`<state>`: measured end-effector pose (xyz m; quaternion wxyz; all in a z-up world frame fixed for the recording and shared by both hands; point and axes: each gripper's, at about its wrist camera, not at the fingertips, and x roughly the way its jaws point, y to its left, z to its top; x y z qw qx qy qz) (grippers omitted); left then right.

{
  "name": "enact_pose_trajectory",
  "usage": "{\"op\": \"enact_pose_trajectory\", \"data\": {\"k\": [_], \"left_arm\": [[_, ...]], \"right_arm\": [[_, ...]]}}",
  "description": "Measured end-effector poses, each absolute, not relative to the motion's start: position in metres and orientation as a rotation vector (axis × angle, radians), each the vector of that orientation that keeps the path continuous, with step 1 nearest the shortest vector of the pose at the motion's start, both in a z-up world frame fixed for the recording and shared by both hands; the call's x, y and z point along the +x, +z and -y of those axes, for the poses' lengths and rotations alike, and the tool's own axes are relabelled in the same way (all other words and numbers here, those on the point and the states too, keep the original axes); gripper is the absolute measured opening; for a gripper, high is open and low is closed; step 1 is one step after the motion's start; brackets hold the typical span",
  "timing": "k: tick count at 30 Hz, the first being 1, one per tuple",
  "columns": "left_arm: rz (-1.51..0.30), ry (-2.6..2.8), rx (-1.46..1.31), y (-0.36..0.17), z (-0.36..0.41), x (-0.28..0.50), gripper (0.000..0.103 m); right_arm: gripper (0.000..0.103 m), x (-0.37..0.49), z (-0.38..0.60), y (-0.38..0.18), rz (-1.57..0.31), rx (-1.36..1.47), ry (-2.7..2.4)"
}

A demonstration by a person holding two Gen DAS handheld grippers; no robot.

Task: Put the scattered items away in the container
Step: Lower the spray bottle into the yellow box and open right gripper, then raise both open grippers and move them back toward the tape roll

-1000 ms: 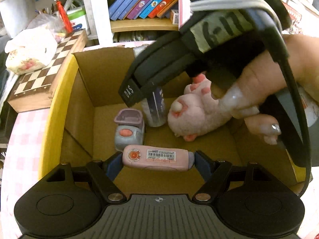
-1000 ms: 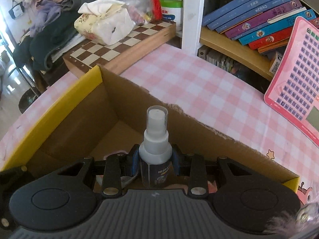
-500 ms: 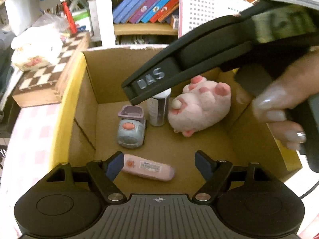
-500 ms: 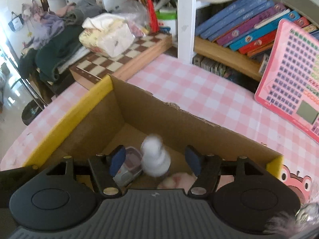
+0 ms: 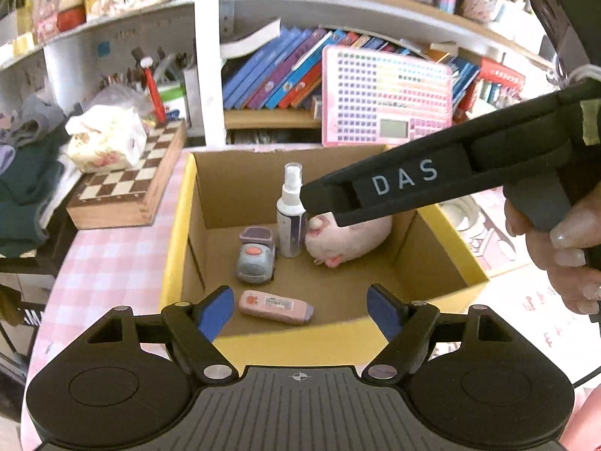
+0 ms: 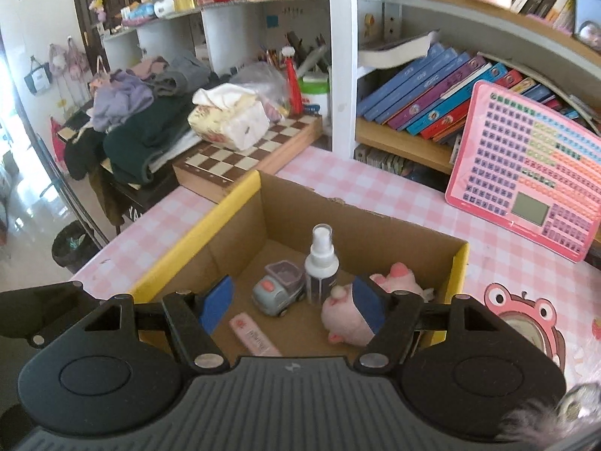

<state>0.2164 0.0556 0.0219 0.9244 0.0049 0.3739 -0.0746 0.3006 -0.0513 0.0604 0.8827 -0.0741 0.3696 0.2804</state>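
Box (image 5: 180, 233) top open, bottle (image 5: 291, 210) upright.

Both views are brightly lit by daylight. In the right wrist view, light floods in from the far left, washing out the floor (image 6: 35, 203) there into glare. The cardboard box (image 5: 176, 248) holds soft shadow along its left inner wall. Fisheye bending is strong: the shelves (image 6: 469, 26) curve into arcs toward the edges, and the corners go black. The centre is sharp, while the far left clothes pile (image 5: 26, 173) in the left wrist view smears, perhaps from motion. At the right, the pink tablecloth (image 5: 526, 293) bleaches nearly white.
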Motion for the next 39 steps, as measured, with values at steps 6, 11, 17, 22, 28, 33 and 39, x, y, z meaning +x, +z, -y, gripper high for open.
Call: {"op": "enact_pose_trajectory", "data": {"k": [6, 11, 17, 22, 28, 33, 39], "left_arm": [[-0.723, -0.181, 0.017, 0.036, -0.058, 0.179, 0.08], [-0.697, -0.205, 0.016, 0.045, -0.061, 0.144, 0.081], [-0.679, -0.217, 0.021, 0.045, -0.065, 0.106, 0.085], [-0.7, -0.211, 0.0, 0.038, -0.068, 0.083, 0.085], [-0.735, -0.204, 0.016, 0.025, -0.067, 0.059, 0.086], [-0.769, -0.2, 0.023, 0.015, -0.064, 0.047, 0.086], [-0.807, -0.19, 0.009, 0.006, -0.063, 0.04, 0.086]], "right_arm": [[0.069, 0.259, 0.064, 0.076, -0.725, -0.131, 0.55], [0.07, 0.22, 0.076, 0.083, -0.683, -0.129, 0.506], [0.072, 0.168, 0.088, 0.079, -0.668, -0.15, 0.461], [0.075, 0.129, 0.094, 0.069, -0.658, -0.168, 0.425], [0.076, 0.094, 0.101, 0.045, -0.68, -0.17, 0.372], [0.078, 0.073, 0.11, 0.025, -0.729, -0.15, 0.321], [0.079, 0.057, 0.121, 0.009, -0.785, -0.113, 0.252]]}}
